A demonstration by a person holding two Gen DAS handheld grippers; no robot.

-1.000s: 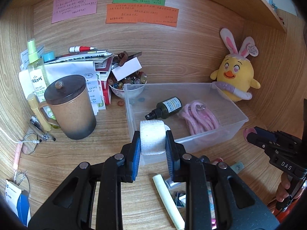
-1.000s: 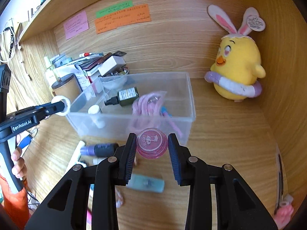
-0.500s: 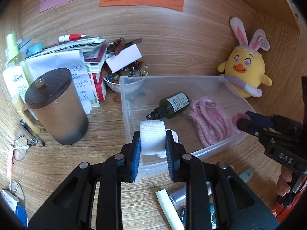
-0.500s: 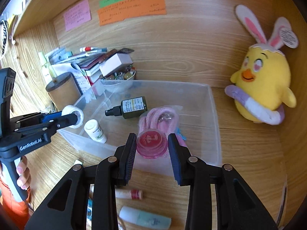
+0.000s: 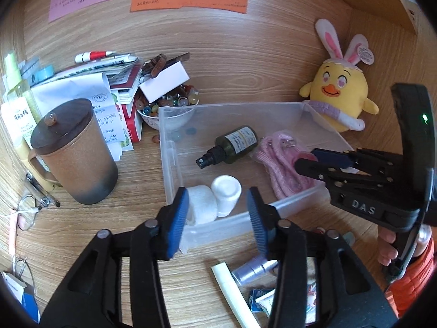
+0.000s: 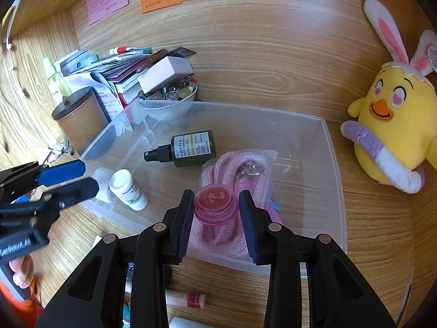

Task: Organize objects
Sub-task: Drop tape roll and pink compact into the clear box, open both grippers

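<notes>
While the left gripper is opening over the clear plastic bin — releasing the white gauze roll — the right gripper is clamping a round pink jar above it; loose tubes are waiting outside.

Soft, even daylight fills the wooden alcove, faint shadows pooling beside the clear bin, while fisheye warping bends and darkens every corner.

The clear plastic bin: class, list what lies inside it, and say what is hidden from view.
Inside the clear plastic bin: a dark green spray bottle, a white pill bottle, a bagged pink rope and a white gauze roll. The rope's near part is hidden behind the pink jar.
</notes>
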